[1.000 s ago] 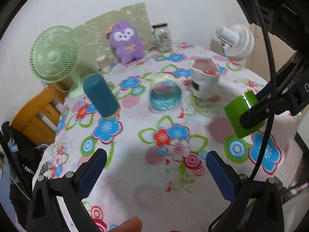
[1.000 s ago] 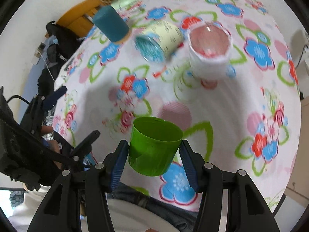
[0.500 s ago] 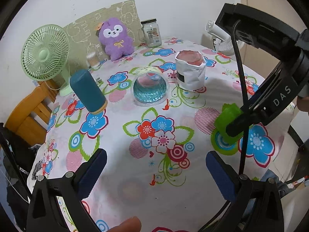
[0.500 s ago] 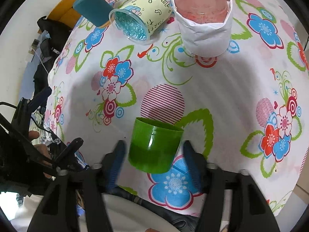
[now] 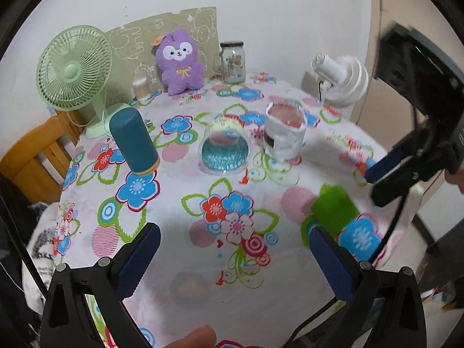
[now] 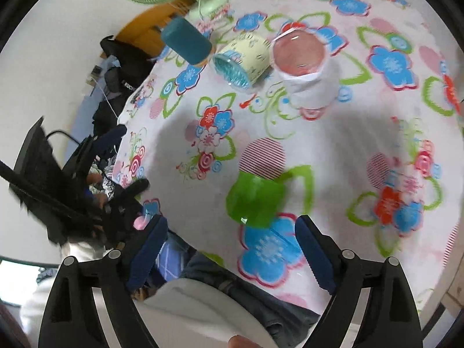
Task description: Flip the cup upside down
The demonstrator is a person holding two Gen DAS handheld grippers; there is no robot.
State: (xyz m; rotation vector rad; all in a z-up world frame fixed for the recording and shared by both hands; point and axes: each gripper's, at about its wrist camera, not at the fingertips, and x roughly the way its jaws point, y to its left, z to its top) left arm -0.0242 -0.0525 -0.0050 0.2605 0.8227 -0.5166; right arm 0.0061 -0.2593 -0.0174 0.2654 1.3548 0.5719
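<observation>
The green cup (image 6: 255, 200) stands upside down on the flowered tablecloth (image 6: 342, 150) near the table's front edge, blurred by motion. It also shows in the left wrist view (image 5: 335, 208) at the right. My right gripper (image 6: 232, 249) is open, pulled back behind the cup and apart from it. It appears in the left wrist view (image 5: 385, 174) above and right of the cup. My left gripper (image 5: 232, 249) is open and empty over the near edge of the table.
A teal cylinder (image 5: 133, 143), a tipped yellow cup with a blue inside (image 5: 224, 150) and a white paper-wrapped cup (image 5: 285, 133) stand mid-table. A green fan (image 5: 74, 71), purple plush (image 5: 178, 61), glass jar (image 5: 232, 62) and white fan (image 5: 340, 79) line the back.
My right gripper set the green cup down on the cloth, opened and drew back from it. The left gripper stayed open and shifted only slightly.
</observation>
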